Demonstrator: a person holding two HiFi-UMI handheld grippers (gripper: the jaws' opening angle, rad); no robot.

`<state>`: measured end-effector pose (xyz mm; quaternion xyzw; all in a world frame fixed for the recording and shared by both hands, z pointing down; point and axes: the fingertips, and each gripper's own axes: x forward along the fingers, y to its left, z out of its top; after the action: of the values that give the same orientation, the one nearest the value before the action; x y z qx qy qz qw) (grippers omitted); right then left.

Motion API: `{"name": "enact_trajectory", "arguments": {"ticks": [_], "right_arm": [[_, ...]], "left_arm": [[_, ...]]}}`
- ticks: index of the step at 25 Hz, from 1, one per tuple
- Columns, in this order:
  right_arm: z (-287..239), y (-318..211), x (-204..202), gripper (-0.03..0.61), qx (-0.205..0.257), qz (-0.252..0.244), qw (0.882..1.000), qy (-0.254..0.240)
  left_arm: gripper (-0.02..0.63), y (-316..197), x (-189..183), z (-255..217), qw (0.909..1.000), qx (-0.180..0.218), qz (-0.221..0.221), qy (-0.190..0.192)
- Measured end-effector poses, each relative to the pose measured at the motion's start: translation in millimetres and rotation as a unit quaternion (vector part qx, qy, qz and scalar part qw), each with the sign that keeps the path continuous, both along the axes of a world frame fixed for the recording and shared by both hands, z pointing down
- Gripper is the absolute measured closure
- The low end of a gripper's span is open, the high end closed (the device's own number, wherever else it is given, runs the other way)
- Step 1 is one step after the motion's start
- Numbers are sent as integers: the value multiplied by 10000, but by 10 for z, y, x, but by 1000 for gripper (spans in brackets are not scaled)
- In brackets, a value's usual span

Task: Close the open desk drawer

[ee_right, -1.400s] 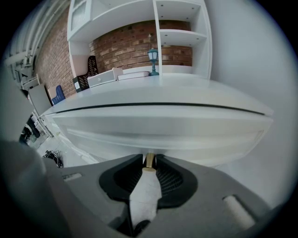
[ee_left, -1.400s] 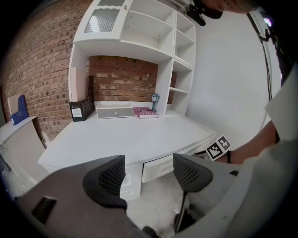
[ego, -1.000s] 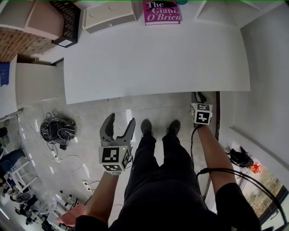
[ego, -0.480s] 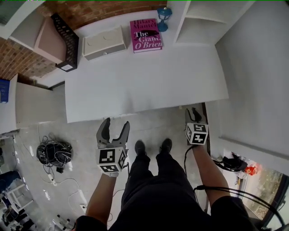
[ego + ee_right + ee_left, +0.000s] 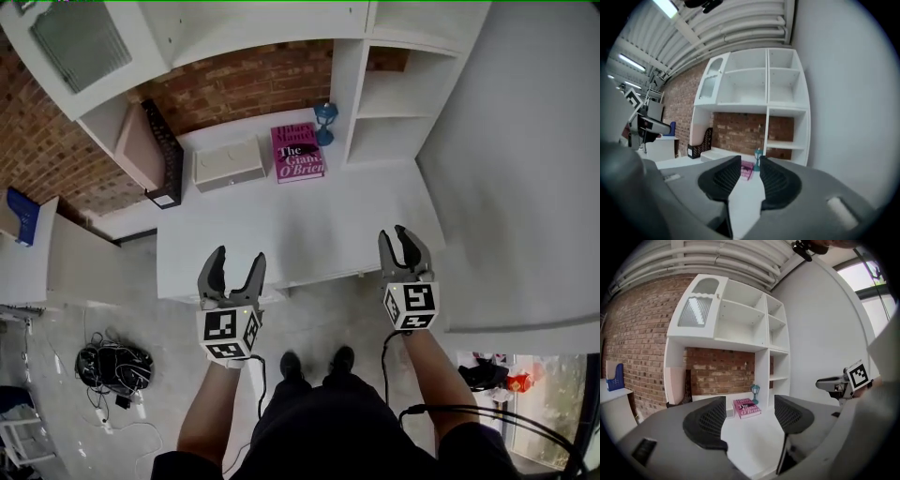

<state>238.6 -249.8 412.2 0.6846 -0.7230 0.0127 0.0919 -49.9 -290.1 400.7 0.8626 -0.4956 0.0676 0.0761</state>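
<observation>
The white desk point(image 5: 281, 225) fills the middle of the head view, and I cannot make out any drawer under its front edge. My left gripper point(image 5: 232, 265) hovers at that front edge on the left, jaws wide apart and empty. In the left gripper view it point(image 5: 749, 414) points level over the desk top towards the back. My right gripper point(image 5: 405, 242) is over the desk's right front corner, with a narrow gap between its jaws and nothing in it. The right gripper view shows it point(image 5: 750, 176) aimed the same way.
At the back of the desk lie a pink book point(image 5: 297, 151), a blue lantern point(image 5: 325, 122), a white box point(image 5: 228, 164) and a black file holder point(image 5: 164, 155). White shelves point(image 5: 394, 94) rise behind. A cable tangle point(image 5: 112, 367) lies on the floor at left.
Both grippers have risen from below the desk edge to the level of its top. The head view has tilted up, so the brick wall and shelves now show.
</observation>
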Motion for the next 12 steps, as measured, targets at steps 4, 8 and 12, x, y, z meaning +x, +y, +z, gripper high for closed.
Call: {"name": "enact_trajectory", "arguments": {"ticks": [4, 8, 12], "right_arm": [[-852, 7, -128, 452, 847, -151, 9963, -21], [-1552, 75, -232, 451, 1492, -227, 9882, -247], [-1851, 181, -354, 451, 1817, -344, 9818, -436]], "left_arm": [[296, -32, -37, -587, 9983, 380, -100, 432], [296, 17, 21, -1229, 9933, 965, -7, 639], [296, 119, 110, -1518, 9892, 1324, 83, 617]]}}
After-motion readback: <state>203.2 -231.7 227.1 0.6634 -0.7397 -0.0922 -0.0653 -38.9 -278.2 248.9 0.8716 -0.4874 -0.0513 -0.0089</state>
